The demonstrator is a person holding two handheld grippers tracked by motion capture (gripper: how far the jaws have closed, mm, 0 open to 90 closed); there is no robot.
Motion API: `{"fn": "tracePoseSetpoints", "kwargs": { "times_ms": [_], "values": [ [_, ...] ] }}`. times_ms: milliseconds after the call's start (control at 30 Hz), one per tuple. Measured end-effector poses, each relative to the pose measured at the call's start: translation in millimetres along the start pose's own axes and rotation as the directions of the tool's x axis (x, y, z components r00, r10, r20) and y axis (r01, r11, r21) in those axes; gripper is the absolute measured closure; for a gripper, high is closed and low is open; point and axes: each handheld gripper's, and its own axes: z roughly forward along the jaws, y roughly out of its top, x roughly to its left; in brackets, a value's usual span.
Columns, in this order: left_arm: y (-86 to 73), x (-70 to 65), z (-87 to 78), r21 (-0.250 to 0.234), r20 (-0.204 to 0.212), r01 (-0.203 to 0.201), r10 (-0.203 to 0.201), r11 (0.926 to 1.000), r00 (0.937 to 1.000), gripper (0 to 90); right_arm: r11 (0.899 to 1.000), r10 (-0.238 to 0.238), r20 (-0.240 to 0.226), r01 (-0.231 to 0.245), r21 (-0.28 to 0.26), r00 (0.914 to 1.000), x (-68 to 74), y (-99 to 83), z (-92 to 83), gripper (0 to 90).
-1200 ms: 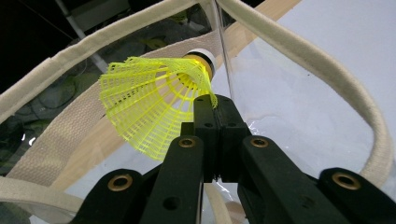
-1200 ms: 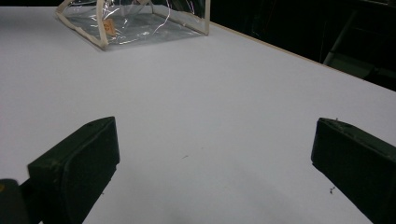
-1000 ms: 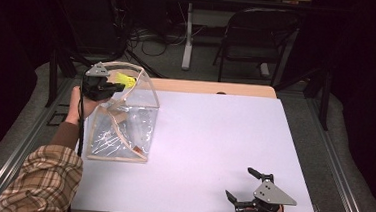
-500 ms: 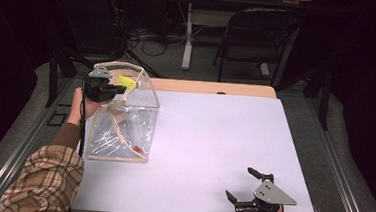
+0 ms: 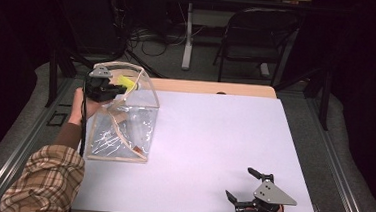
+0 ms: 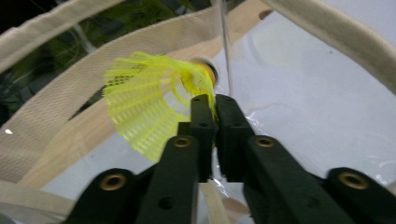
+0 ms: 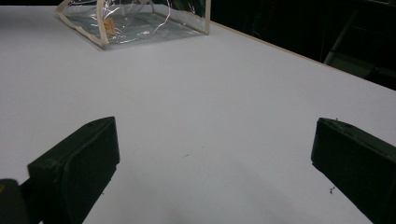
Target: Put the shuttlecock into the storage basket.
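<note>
A yellow plastic shuttlecock point(image 6: 144, 107) is pinched by its skirt near the cork, with my left gripper point(image 6: 215, 100) shut on it. In the high view the left gripper point(image 5: 111, 87) holds the shuttlecock point(image 5: 126, 83) at the open top of a clear plastic bag point(image 5: 124, 126) with beige trim, at the table's left side. The bag's trim point(image 6: 70, 88) curves around the shuttlecock. My right gripper point(image 5: 238, 182) rests near the front right of the table, open with nothing between its fingers. It point(image 7: 215, 140) looks across the bare white table point(image 7: 210, 93) toward the bag point(image 7: 135, 21).
The white table top point(image 5: 214, 138) stretches wide between the bag and the right gripper. A wooden strip point(image 5: 212, 87) runs along the far edge. A folding chair point(image 5: 250, 40) and cables stand on the floor beyond the table. A plaid sleeve point(image 5: 45, 181) reaches in at front left.
The left gripper with the shuttlecock has sunk slightly toward the bag's mouth. The right gripper has not moved.
</note>
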Motion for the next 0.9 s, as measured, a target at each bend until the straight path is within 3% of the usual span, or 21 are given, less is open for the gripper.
{"fn": "tracePoseSetpoints", "kwargs": {
  "times_ms": [133, 167, 500, 900],
  "values": [
    [-1.3, 1.8, -4.1, -0.015, -0.006, 0.030, -0.030, 0.9994, 0.9995, 60.8, 1.000, 0.001, 0.000, -0.001, -0.002, 1.0000, 0.1, 0.1, 0.0, 0.7],
    [-1.2, 1.8, -5.7, -0.020, -0.009, 0.035, -0.035, 0.9992, 0.9993, 52.4, 1.000, 0.000, 0.000, 0.000, 0.001, 1.0000, 0.1, 0.1, 0.2, 0.7],
    [2.6, -4.7, -23.5, -0.066, -0.019, 0.060, -0.061, 0.9960, 0.9980, 31.4, 1.000, 0.003, -0.001, -0.003, 0.002, 1.0000, -2.1, -1.8, -0.8, 0.7],
    [6.6, -19.8, -30.7, -0.092, -0.044, 0.062, -0.066, 0.9938, 0.9969, 17.0, 1.000, 0.011, 0.006, -0.011, -0.004, 0.9999, -2.8, -2.7, -3.6, 0.7]
  ]
}}
